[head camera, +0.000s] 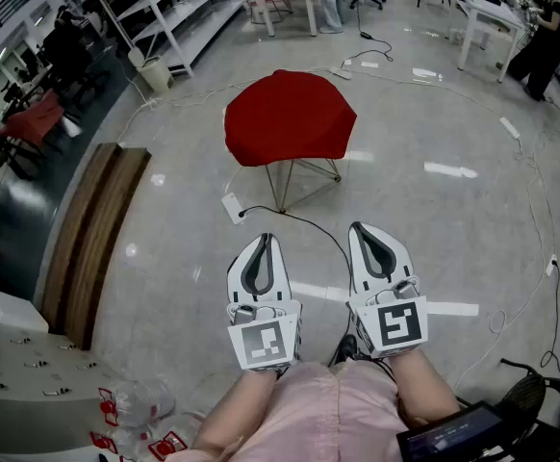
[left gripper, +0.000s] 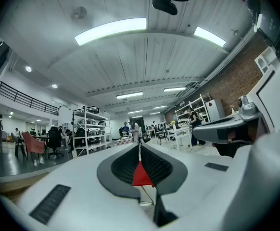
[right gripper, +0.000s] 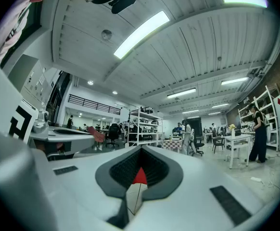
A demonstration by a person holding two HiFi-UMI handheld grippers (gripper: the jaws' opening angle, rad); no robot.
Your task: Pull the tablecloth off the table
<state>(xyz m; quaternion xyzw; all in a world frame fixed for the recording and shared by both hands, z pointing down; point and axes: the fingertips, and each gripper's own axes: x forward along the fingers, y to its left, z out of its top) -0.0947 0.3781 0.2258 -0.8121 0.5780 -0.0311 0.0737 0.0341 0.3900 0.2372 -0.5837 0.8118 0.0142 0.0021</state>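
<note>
White left gripper (head camera: 264, 243): jaws are seen pressed together in the left gripper view, with nothing pinched between them; the gripper is held level and aimed at the far table.
White right gripper (head camera: 359, 231): jaws are likewise closed and empty; it is held just beside the left one, on its right, and pointed the same way.
Sight line: a red sliver of the tablecloth (left gripper: 142, 175) is seen through the slot behind each pair of closed jaws, far off and untouched.
Tablecloth position: it is draped over the whole top of the small table (head camera: 281, 189), with edges hanging on every visible side; it lies well apart from both grippers, across open floor.
Table: only thin wire legs are shown below the cloth.
Floor between: a black cable (head camera: 304, 221) and a white power strip (head camera: 233, 208) are laid near the table legs.
Left of scene: wooden planks (head camera: 92, 239) are laid along the floor.
Progress: judged not begun; the cloth lies undisturbed and no grip has been taken.
Remaining: the table is to be approached, a hem clamped, and the cloth drawn clear.
Risk: the light table may be dragged or tipped.
</note>
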